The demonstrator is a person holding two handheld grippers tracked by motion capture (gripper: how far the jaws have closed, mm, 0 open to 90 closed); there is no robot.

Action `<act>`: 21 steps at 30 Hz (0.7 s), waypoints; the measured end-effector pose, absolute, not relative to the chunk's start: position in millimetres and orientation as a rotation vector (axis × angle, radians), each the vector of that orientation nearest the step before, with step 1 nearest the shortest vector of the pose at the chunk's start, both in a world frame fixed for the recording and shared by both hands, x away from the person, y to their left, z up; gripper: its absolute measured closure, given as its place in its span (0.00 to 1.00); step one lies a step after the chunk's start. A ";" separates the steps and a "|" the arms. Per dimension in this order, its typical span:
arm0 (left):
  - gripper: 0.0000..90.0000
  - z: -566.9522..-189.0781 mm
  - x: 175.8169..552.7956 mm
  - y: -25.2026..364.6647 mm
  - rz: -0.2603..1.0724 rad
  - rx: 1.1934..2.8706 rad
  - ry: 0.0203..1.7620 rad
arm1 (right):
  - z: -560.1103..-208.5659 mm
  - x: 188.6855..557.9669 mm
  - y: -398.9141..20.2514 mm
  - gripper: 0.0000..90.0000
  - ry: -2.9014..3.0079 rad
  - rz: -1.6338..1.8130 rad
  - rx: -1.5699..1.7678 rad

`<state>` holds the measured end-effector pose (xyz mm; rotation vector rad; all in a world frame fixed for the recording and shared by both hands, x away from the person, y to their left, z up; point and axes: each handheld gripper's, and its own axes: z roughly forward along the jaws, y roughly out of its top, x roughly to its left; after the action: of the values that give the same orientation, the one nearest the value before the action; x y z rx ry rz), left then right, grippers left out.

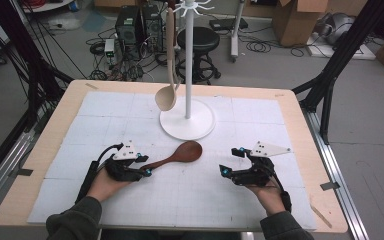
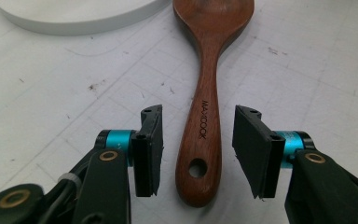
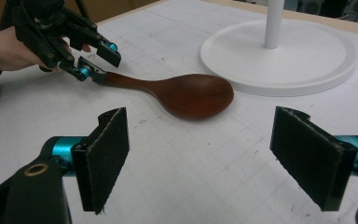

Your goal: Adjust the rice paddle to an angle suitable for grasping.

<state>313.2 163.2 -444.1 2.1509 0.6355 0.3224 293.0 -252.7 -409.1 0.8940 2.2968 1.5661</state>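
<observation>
A dark reddish-brown wooden spoon (image 1: 176,155) is seen lying flat on the white gridded mat (image 1: 220,200) that covers the light wooden table (image 1: 55,130), its bowl just in front of the round white base of a white metal hanging stand (image 1: 187,120) and its handle reaching back to the left gripper (image 1: 145,166).

From the high view alone, a pale cream ladle (image 1: 167,95) can be made out hanging from the stand's upper hooks, its bowl just above the mat beside the pole; the floor beyond, with cardboard boxes, a black stool and cables, is also given there.

In the left gripper view, the spoon's handle (image 2: 200,149) is shown lying between the two black jaws with a clear gap on either side, so nothing is gripped; the jaws stand moderately apart. A round hole is seen near the handle's end, and lettering burnt into the wood along the handle can be read as "MAXCOOK", though the middle letters are not quite certain.

In the right gripper view, the spoon's bowl (image 3: 193,95) is presented side-on, with the left gripper (image 3: 100,60) straddling the handle's end. The right gripper (image 1: 230,162) is held wide open over bare mat, with nothing between its jaws, well apart from the spoon.
</observation>
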 end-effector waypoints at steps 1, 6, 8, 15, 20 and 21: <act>0.59 -445.2 313.7 162.7 0.313 2.149 0.641 | -409.0 293.0 -252.6 0.21 2.296 1.565 0.893; 0.64 -448.7 313.0 158.5 0.314 2.176 0.612 | -408.8 292.8 -251.9 0.21 2.298 1.566 0.901; 0.69 -450.2 312.9 157.2 0.319 2.186 0.603 | -409.3 293.3 -251.4 0.21 2.298 1.566 0.891; 0.74 -450.2 312.7 157.4 0.320 2.186 0.583 | -410.2 293.4 -250.0 0.21 2.308 1.559 0.889; 0.75 -448.9 311.1 157.6 0.307 2.189 0.559 | -411.1 293.4 -248.3 0.21 2.321 1.556 0.879; 0.75 -448.3 310.8 158.1 0.302 2.181 0.560 | -411.1 293.1 -248.1 0.21 2.324 1.550 0.880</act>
<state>310.8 158.1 -448.3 2.1811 0.5595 0.3015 293.1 -248.1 -411.1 0.8800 2.3240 1.5503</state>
